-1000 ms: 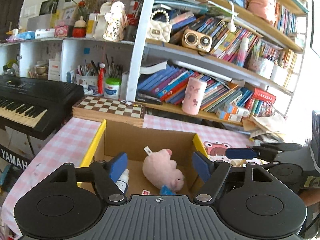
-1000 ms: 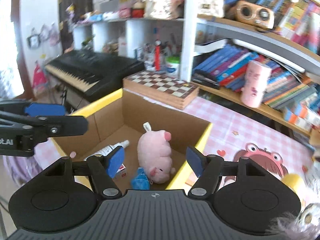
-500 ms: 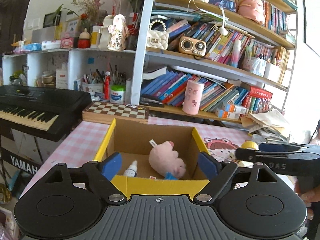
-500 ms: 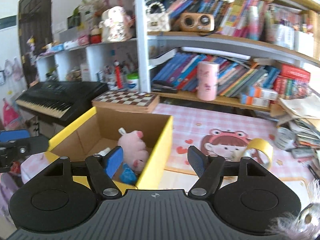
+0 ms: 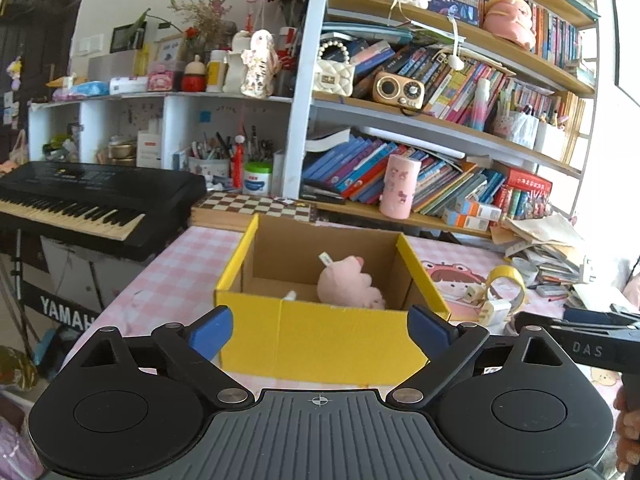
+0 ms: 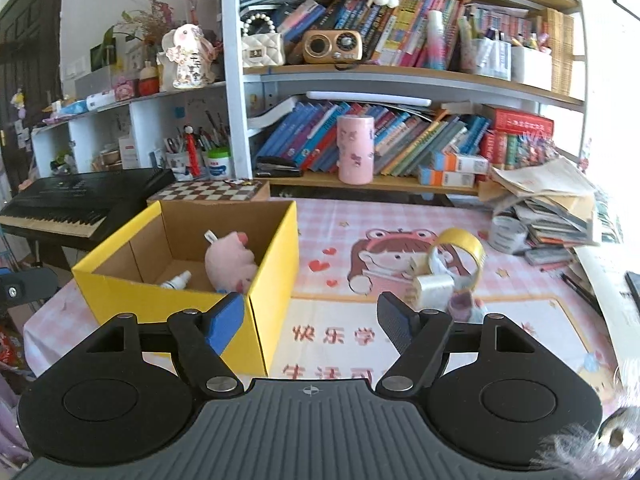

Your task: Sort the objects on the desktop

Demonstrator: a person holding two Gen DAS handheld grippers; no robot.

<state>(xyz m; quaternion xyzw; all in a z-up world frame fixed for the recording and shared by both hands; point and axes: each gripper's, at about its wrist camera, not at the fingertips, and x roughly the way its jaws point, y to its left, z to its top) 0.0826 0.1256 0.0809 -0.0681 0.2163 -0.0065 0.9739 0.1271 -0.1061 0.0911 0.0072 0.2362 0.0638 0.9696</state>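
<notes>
While the pink plush (image 5: 349, 283) lies inside the yellow box (image 5: 320, 332) beyond them, the left gripper (image 5: 320, 326) gapes empty, its jaws just widened. Likewise empty and just widened, the right gripper (image 6: 311, 316) has the tape roll (image 6: 460, 254) ahead on the tablecloth (image 6: 332, 336).

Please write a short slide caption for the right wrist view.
Open right gripper facing a yellow box holding a pink plush toy.

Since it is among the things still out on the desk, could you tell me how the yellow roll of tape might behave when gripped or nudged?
The yellow roll of tape stands on edge, leaning against small white items, so a nudge would probably tip it or send it rolling. It looks like a thin hollow ring, likely light. Its smooth band may slip unless pinched across the wall.
</notes>
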